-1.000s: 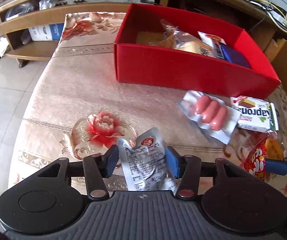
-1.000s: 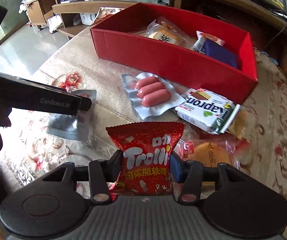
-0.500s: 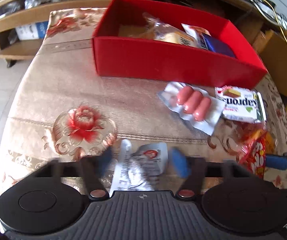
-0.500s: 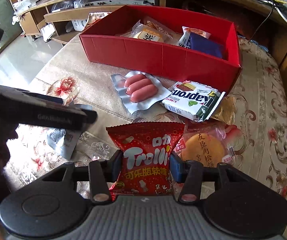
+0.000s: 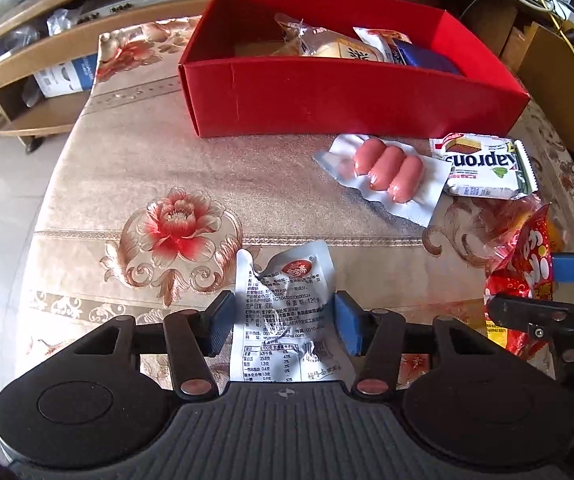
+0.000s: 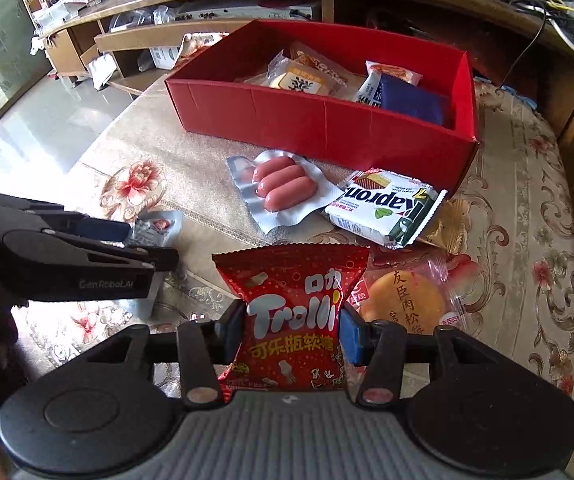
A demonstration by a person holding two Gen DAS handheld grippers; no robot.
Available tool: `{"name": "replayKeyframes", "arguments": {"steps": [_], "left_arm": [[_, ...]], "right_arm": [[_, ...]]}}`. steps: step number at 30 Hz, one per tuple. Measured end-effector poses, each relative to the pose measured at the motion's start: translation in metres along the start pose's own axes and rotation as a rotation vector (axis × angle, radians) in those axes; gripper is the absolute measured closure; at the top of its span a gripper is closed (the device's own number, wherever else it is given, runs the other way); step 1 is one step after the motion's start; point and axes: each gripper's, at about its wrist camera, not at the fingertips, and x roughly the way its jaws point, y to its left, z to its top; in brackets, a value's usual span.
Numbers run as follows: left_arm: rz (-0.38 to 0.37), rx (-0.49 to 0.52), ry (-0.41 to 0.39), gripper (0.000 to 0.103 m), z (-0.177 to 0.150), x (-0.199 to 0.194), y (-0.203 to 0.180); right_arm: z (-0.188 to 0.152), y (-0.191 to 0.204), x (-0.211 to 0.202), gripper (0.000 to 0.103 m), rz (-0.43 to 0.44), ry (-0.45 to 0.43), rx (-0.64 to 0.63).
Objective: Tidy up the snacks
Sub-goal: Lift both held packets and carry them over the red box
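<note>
Fingers of the left gripper [image 5: 281, 322] pinch a silver pouch [image 5: 283, 312]; the right gripper [image 6: 291, 330] clamps a red Trolli bag [image 6: 293, 320]. Both packets are slack and could slip free before reaching the red box [image 6: 319, 116] beyond the sausage pack [image 6: 283, 182].

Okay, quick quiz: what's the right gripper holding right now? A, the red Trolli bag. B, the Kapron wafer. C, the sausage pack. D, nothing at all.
A: in the right wrist view the right gripper is shut on the Trolli bag, its blue pads pressing both sides, while the sausage pack and the Kapron wafer lie on the table near the red box.
</note>
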Motion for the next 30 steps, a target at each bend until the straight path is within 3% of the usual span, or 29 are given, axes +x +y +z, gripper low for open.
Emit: {"name": "replayKeyframes", "arguments": {"steps": [20, 30], "left_arm": [[-0.07, -0.007, -0.128, 0.042, 0.024, -0.032, -0.004], [-0.065, 0.026, -0.198, 0.042, 0.049, -0.042, -0.011]], "right_arm": [[0.029, -0.008, -0.018, 0.055, -0.013, -0.104, 0.04], [0.049, -0.014, -0.022, 0.055, -0.041, -0.139, 0.063]]}}
